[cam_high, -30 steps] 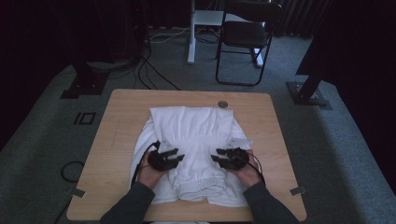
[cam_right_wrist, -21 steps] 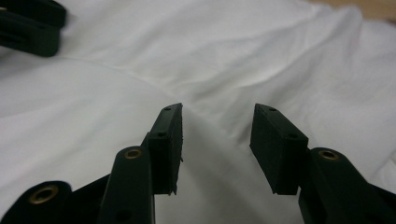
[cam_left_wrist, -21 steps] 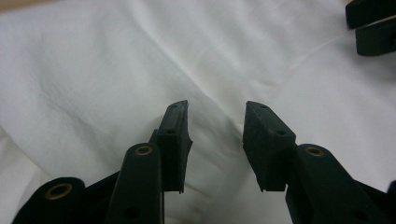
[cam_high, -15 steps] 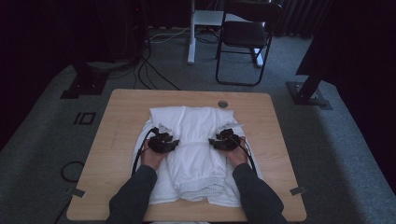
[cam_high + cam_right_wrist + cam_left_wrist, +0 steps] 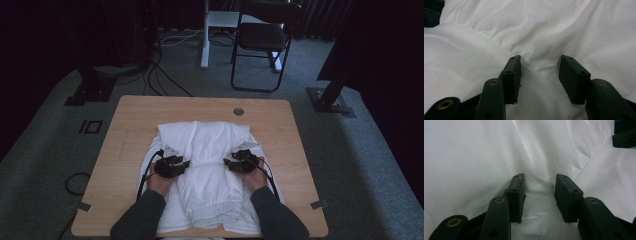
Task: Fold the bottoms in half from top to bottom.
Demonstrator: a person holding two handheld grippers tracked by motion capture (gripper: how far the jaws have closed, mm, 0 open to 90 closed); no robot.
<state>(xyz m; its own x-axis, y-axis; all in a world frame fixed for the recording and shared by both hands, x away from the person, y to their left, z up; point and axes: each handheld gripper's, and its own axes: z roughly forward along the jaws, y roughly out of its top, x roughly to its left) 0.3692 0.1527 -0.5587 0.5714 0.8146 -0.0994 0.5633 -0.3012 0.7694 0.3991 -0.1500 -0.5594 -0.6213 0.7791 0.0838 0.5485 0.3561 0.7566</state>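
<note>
A white garment [image 5: 207, 170] is lying folded in the middle of the counter [image 5: 125, 130]. The left gripper [image 5: 537, 192] and right gripper [image 5: 540, 75] are pressing down on it, fingers apart, cloth bunching between them but not pinched. The right fingers have just been opening. It looks soft, light and floppy; gripping a folded edge through all layers should hold best.
</note>
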